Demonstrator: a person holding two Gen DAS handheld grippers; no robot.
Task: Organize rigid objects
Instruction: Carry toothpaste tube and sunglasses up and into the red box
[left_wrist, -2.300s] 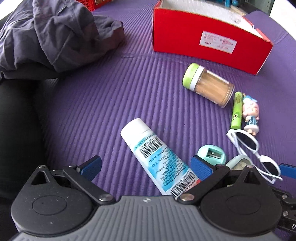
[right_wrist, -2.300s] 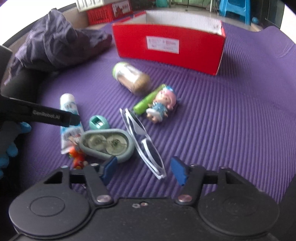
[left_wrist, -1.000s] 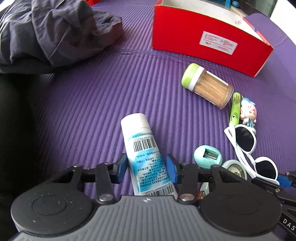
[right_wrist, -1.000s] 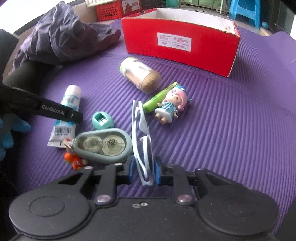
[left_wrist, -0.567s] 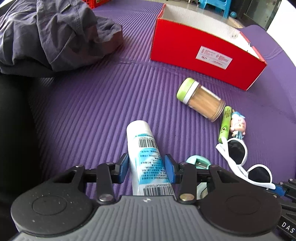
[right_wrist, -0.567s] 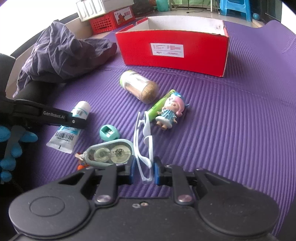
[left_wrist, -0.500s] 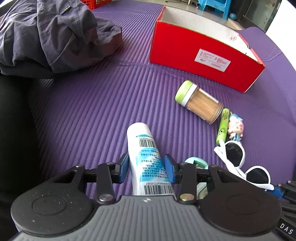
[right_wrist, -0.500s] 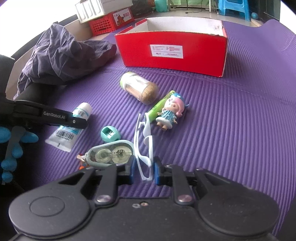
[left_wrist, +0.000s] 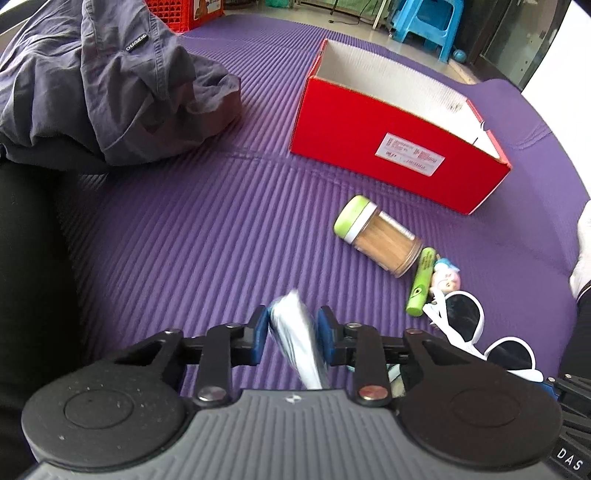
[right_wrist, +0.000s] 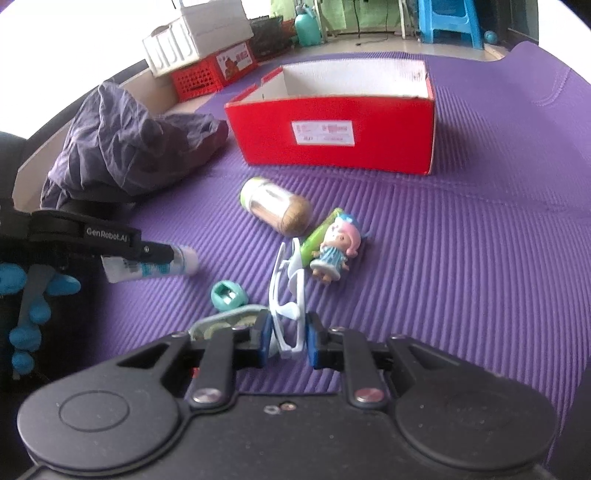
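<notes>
My left gripper (left_wrist: 291, 326) is shut on a white and blue tube (left_wrist: 297, 332), which is blurred and lifted off the purple mat (left_wrist: 184, 240). In the right wrist view the tube (right_wrist: 166, 266) hangs level above the mat. My right gripper (right_wrist: 287, 338) is shut on white sunglasses (right_wrist: 286, 295), held by one end with the far end raised. An open red box (right_wrist: 332, 125) stands further back. Between it and the grippers lie a toothpick jar (right_wrist: 277, 206), a green marker (left_wrist: 421, 284), a doll (right_wrist: 334, 251), a teal sharpener (right_wrist: 227, 293) and a grey-green tape dispenser (right_wrist: 221, 323).
A heap of dark grey clothing (left_wrist: 92, 74) lies at the back left on the mat. A red crate (right_wrist: 210, 72) and a blue stool (left_wrist: 424, 26) stand beyond the mat. A hand in a blue glove (right_wrist: 22, 291) holds the left gripper.
Both grippers have risen. The tube has left the mat and the left jaws have squeezed tighter on it. The sunglasses have come up with the right gripper.
</notes>
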